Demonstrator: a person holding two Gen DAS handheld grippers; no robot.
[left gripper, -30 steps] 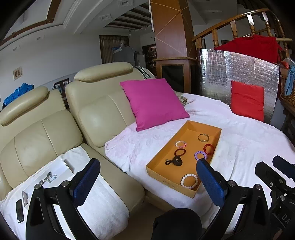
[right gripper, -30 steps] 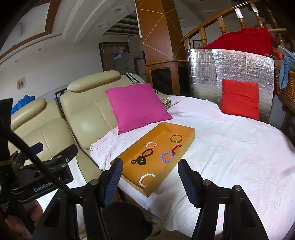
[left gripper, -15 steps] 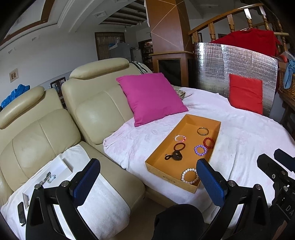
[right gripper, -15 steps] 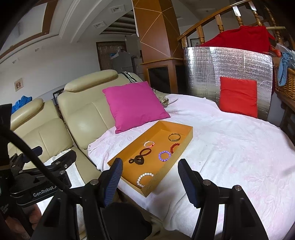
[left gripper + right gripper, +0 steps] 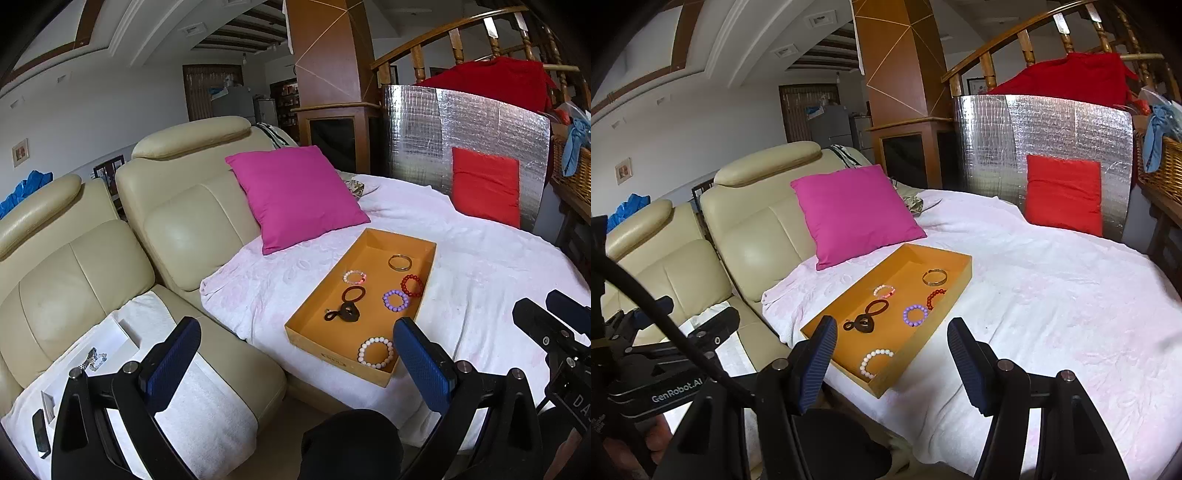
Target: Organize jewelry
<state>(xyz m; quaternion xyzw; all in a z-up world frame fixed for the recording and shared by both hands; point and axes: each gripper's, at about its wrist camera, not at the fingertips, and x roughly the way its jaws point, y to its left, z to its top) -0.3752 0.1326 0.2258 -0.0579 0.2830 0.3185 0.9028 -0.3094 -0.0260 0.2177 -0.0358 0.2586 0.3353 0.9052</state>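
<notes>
Orange cardboard formed the tray (image 5: 373, 245) at frame centre on the white bedcover (image 5: 480, 266), and it held six pieces spaced apart, including the white bead bracelet (image 5: 376, 352) nearest the camera and the metal bangle (image 5: 399, 262) farthest. Such spacing probably served to keep each piece separately graspable. Both the left gripper (image 5: 295, 362) and the right gripper (image 5: 890, 354) were held short of the tray with jaws spread wide and empty.
</notes>
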